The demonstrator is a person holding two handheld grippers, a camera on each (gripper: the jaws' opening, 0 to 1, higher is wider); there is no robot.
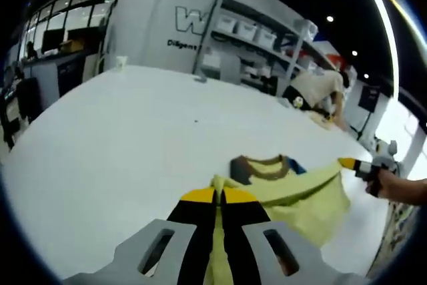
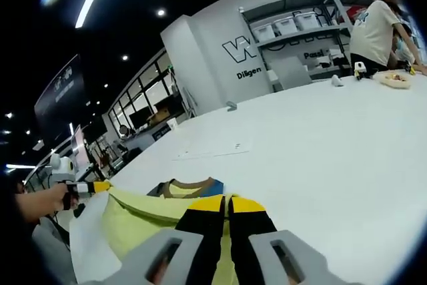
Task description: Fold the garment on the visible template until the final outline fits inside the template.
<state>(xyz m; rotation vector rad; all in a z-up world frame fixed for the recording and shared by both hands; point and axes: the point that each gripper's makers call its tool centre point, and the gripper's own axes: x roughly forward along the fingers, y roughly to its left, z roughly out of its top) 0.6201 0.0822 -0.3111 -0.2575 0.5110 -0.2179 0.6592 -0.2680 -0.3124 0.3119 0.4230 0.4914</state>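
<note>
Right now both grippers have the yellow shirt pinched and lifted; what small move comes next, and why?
Probably carry it forward and lower it onto the white table. Both the left gripper and right gripper are shut on the shirt, which hangs bunched near the table edge, not spread flat.

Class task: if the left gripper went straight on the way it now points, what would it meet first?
The left gripper is shut on the yellow garment; straight ahead probably lies its brown collar, then bare white table, though depth is unclear.
</note>
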